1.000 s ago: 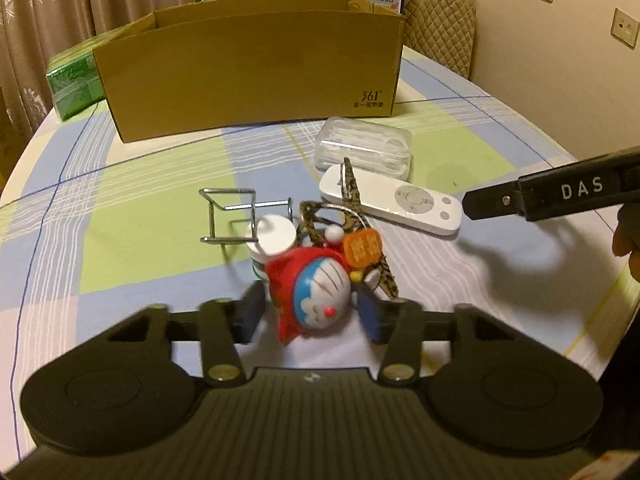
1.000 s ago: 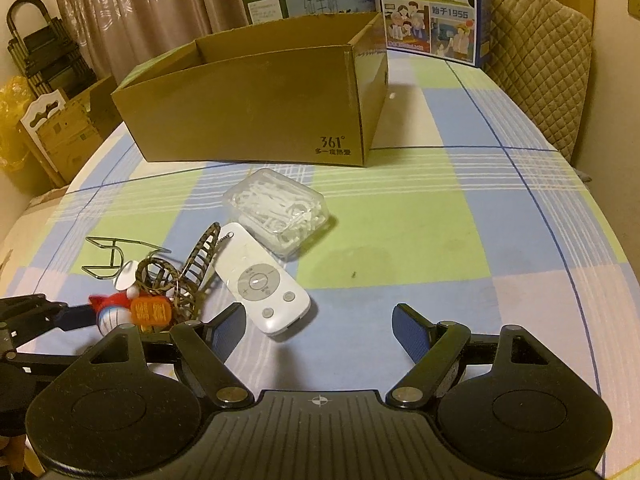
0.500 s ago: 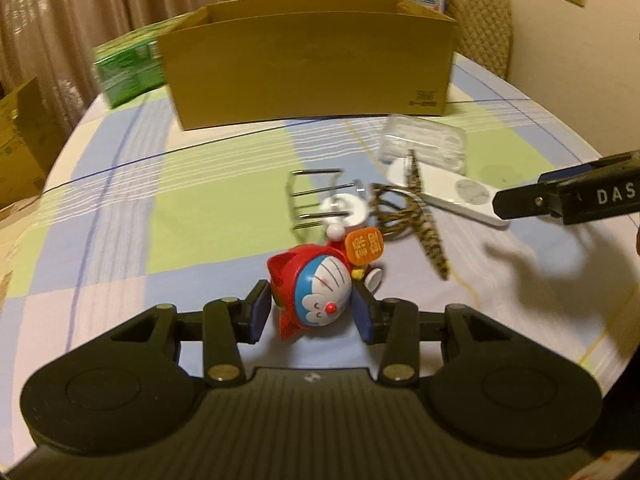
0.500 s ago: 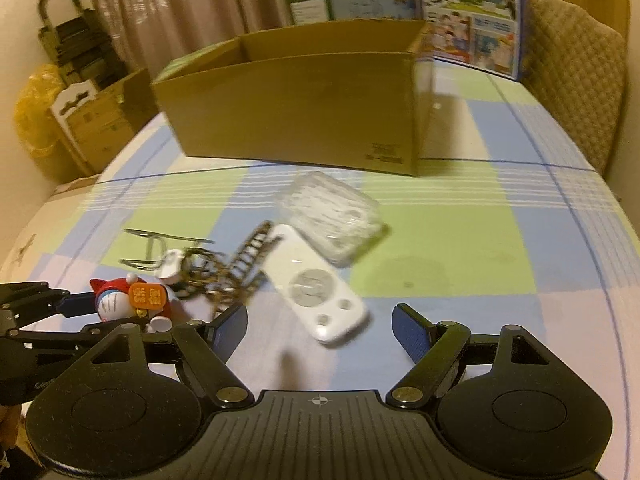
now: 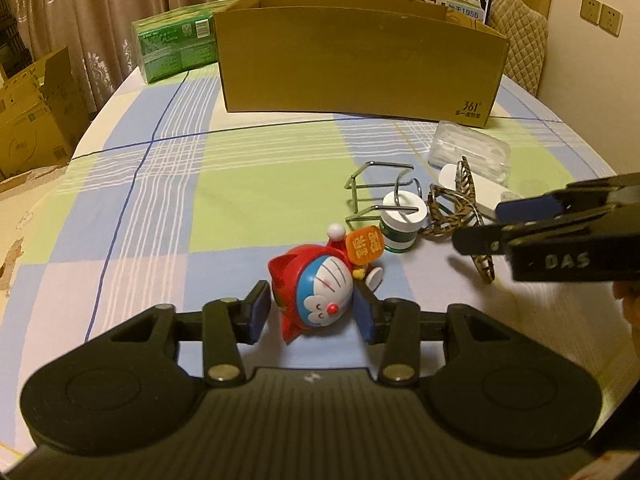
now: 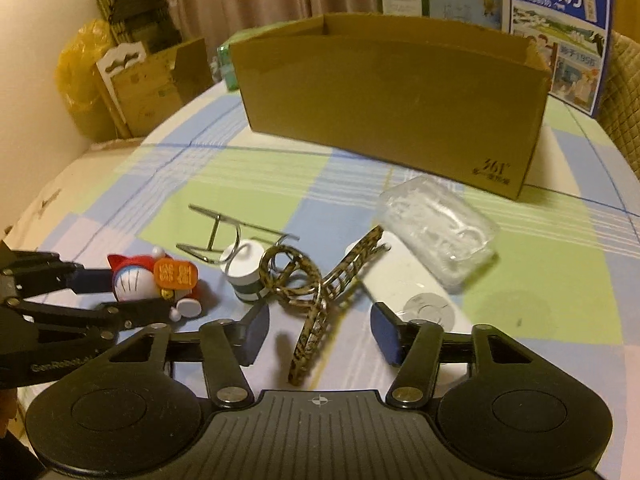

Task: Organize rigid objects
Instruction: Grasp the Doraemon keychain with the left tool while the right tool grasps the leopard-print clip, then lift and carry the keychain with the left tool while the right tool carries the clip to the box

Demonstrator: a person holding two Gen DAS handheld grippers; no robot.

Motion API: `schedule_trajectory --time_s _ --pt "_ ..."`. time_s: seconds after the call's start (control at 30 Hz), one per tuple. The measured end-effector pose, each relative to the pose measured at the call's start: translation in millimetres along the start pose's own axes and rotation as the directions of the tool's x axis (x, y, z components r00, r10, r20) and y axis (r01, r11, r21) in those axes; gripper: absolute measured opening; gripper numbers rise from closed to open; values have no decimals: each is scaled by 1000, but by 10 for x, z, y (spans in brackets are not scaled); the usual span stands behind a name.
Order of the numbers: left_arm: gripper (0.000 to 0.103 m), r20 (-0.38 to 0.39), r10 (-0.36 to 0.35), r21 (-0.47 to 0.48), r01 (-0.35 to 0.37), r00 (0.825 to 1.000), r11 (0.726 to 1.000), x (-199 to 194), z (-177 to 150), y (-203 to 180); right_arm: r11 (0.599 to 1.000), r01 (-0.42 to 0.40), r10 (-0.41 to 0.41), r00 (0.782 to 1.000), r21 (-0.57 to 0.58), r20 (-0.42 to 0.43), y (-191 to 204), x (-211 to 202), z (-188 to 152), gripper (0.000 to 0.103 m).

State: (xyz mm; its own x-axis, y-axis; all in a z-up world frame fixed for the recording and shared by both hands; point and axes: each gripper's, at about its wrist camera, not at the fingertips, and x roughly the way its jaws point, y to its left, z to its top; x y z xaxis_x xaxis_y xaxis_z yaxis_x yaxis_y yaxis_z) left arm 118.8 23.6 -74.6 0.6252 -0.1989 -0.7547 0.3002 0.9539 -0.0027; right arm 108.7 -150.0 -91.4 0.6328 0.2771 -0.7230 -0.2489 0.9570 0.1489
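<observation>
My left gripper [image 5: 312,312] is shut on a red and blue Doraemon figure [image 5: 320,288], held just above the checked cloth; it also shows in the right wrist view [image 6: 156,280]. My right gripper [image 6: 320,332] is open, its pads either side of a leopard-print hair claw [image 6: 316,292], not touching it. A white remote [image 6: 416,292] lies under the claw. A clear plastic case [image 6: 436,232], a small white-capped bottle [image 6: 246,268] and a wire rack [image 6: 224,232] lie nearby. The open cardboard box [image 5: 360,56] stands at the back.
A green package [image 5: 176,48] sits left of the box and milk cartons [image 6: 560,32] behind it. A quilted chair [image 5: 524,52] stands at the back right. Cardboard boxes [image 5: 32,120] sit on the floor beyond the round table's left edge [image 5: 48,200].
My left gripper has drawn the Doraemon figure left, away from the bottle and claw. My right gripper has moved left and forward, from over the remote to around the hair claw.
</observation>
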Motion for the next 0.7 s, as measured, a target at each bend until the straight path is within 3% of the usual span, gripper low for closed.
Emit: schedule_trajectory --time_s 0.2,0.27,0.4,0.7 --pt "65 10 1 13 -1 1000 1000 -1 4 -11 1000 -1 1 1000 1 -20 1 99 -9 33" --pt "67 9 -4 23 3 1000 1000 9 4 -30 1000 0 0 1000 13 -20 -22 88 -20 28" --pt "69 15 -9 25 9 1000 1000 32 15 -41 999 -2 3 1000 33 -22 -50 66 -15 6" --pt "68 20 -30 20 29 999 999 73 57 -15 1000 16 -16 1000 -1 -21 -22 -48 -66 1"
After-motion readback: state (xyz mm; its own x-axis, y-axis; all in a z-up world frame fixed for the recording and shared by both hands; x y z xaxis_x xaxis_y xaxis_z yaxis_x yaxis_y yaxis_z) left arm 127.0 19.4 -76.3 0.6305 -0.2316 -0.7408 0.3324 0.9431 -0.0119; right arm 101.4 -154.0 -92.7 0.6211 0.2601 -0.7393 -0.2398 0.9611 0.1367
